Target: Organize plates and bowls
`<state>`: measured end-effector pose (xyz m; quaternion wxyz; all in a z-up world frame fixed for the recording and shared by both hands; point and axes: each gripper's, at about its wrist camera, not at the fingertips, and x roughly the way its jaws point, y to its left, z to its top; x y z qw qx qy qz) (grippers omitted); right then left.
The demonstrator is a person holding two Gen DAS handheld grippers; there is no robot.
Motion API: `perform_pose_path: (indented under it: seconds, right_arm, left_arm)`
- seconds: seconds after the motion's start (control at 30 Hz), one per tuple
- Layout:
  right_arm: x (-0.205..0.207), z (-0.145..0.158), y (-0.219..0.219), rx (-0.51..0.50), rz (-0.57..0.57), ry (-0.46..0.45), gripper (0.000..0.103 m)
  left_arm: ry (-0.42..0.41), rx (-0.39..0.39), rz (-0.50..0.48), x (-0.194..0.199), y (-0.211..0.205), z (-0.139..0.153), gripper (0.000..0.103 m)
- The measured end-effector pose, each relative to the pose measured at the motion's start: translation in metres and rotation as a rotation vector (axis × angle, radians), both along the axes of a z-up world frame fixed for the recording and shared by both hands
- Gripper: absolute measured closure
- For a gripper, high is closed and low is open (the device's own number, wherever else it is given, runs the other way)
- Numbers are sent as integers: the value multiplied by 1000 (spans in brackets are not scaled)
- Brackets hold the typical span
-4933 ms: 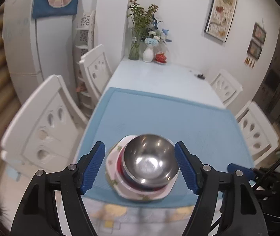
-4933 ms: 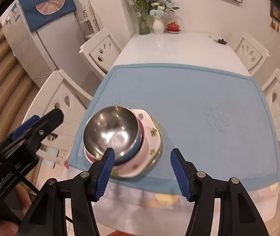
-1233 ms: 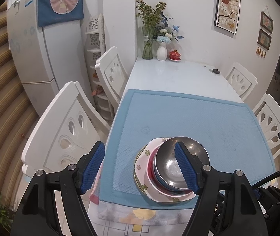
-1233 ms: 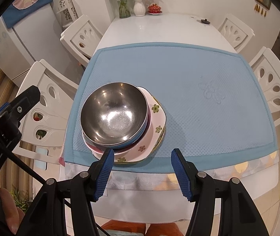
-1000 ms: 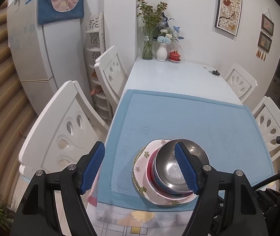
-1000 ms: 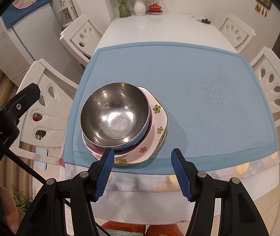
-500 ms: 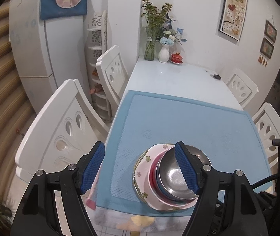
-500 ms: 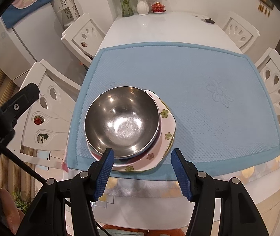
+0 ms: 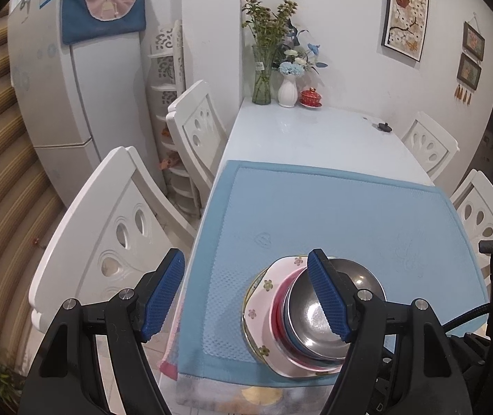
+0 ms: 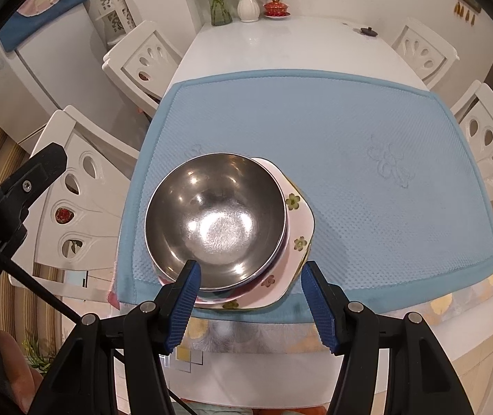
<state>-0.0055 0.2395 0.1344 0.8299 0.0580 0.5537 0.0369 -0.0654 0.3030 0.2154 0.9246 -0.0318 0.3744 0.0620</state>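
Observation:
A steel bowl (image 10: 217, 219) sits on top of a stack of dishes: blue and red rims under it, then a white floral plate (image 10: 296, 223) at the bottom, on the blue mat (image 10: 350, 138) near the table's front left corner. The stack shows in the left wrist view too, with the bowl (image 9: 319, 314) and floral plate (image 9: 263, 297). My left gripper (image 9: 246, 297) is open and empty, held above and to the left of the stack. My right gripper (image 10: 249, 304) is open and empty, hovering just in front of the stack.
White chairs (image 9: 115, 228) stand along both sides of the table (image 10: 281, 45). Flower vases (image 9: 263, 79) and a red lidded cup (image 9: 310, 97) stand at the far end. A fridge (image 9: 59, 97) stands at the left. The mat's near edge (image 10: 419, 294) lies close to the table's front edge.
Both grippers have stayed open and empty. The left gripper has drawn back up and to the left of the stack. The right gripper has shifted slightly closer over it.

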Motion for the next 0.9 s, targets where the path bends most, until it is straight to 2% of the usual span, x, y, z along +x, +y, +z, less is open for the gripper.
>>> perform_pose_path:
  seconds: [0.6, 0.73, 0.8, 0.9]
  right_arm:
    - [13, -1, -7, 10, -65, -11, 45]
    - [16, -2, -7, 11, -78, -8, 45]
    - [17, -2, -9, 24, -85, -14, 45]
    - [19, 0, -9, 21, -84, -24, 45]
  left_arm:
    - [22, 76, -59, 15, -9, -5, 31]
    - [29, 82, -36, 21, -7, -8, 17]
    - [14, 87, -33, 21, -5, -8, 15]
    - [-11, 144, -42, 20, -9, -9, 14]
